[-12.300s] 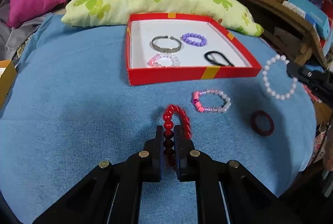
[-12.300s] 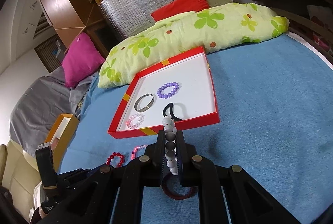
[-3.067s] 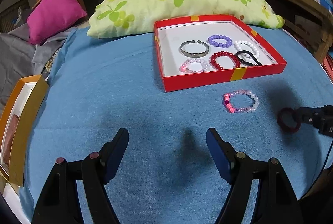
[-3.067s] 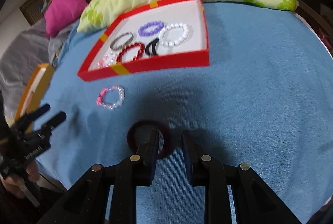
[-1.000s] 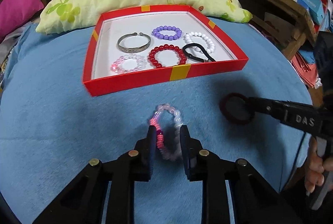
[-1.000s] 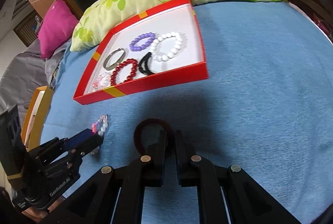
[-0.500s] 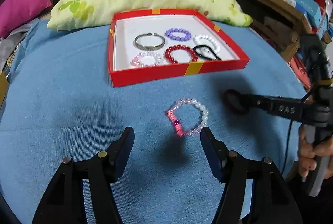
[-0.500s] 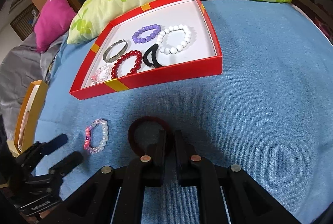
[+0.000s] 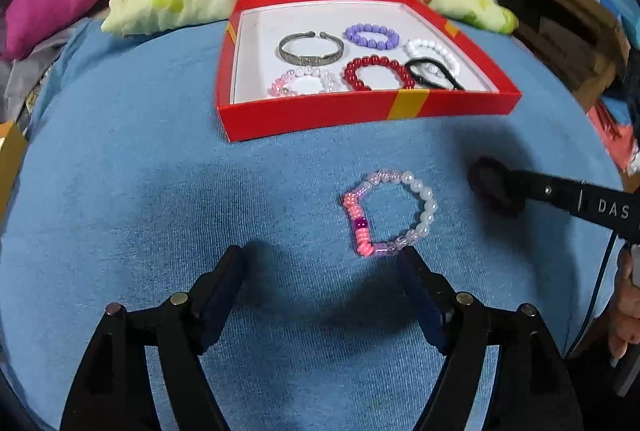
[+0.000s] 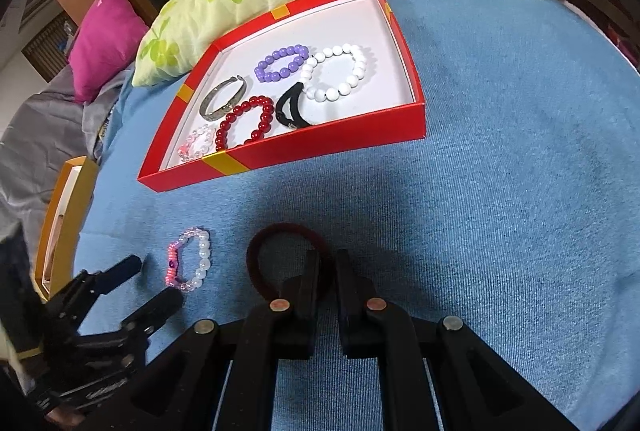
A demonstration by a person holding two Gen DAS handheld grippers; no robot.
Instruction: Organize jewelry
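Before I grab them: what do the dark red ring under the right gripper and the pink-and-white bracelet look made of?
The dark red ring looks like a fabric-covered elastic hair tie: matte, fuzzy, no shine. The pink-and-white bracelet looks like strung plastic or glass beads: glossy highlights, pearly white rounds, small pink discs; which of the two I can't tell.

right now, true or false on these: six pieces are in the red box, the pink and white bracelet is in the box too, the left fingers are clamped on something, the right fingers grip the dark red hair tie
1. Six pieces lie in the red box: true.
2. The pink and white bracelet is in the box: false, it lies on the blue cloth in front of it.
3. The left gripper is clamped on something: false, its fingers have just been opening and hold nothing.
4. The right gripper grips the dark red hair tie: true.
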